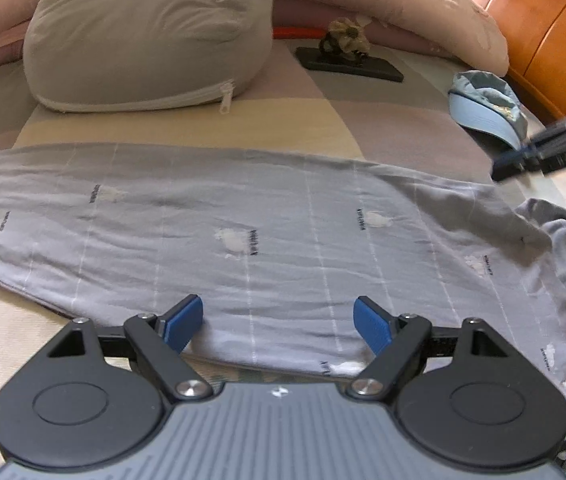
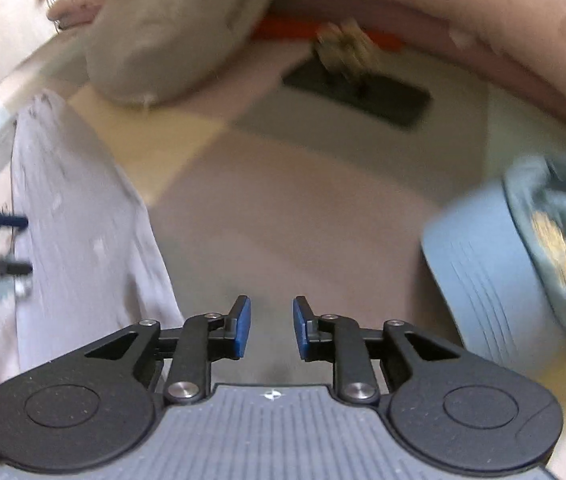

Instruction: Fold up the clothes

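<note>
Garment [image 1: 219, 224]: grey, lies in a long band on the bed, just before the pillow [image 1: 151, 36]; right end bunched.
Left gripper [image 1: 279, 322]: wide, empty, over near hem.
Right gripper [image 2: 271, 330]: narrow gap, empty, between garment and cap [image 2: 523, 264].
Progress: looks partly folded; further folds remain.

Greys, pastels, blue pads

Grey garment [image 1: 243, 216] with thin white stripes (small dark lettering); pale-blue cap [image 2: 515, 264]; blue fingertips [image 1: 185, 322]; beige pillow [image 1: 151, 36].

Stitched script "cat" shows on the grey pillow [image 1: 151, 36] — the garment's [image 1: 243, 232] small printed words are illegible.
</note>
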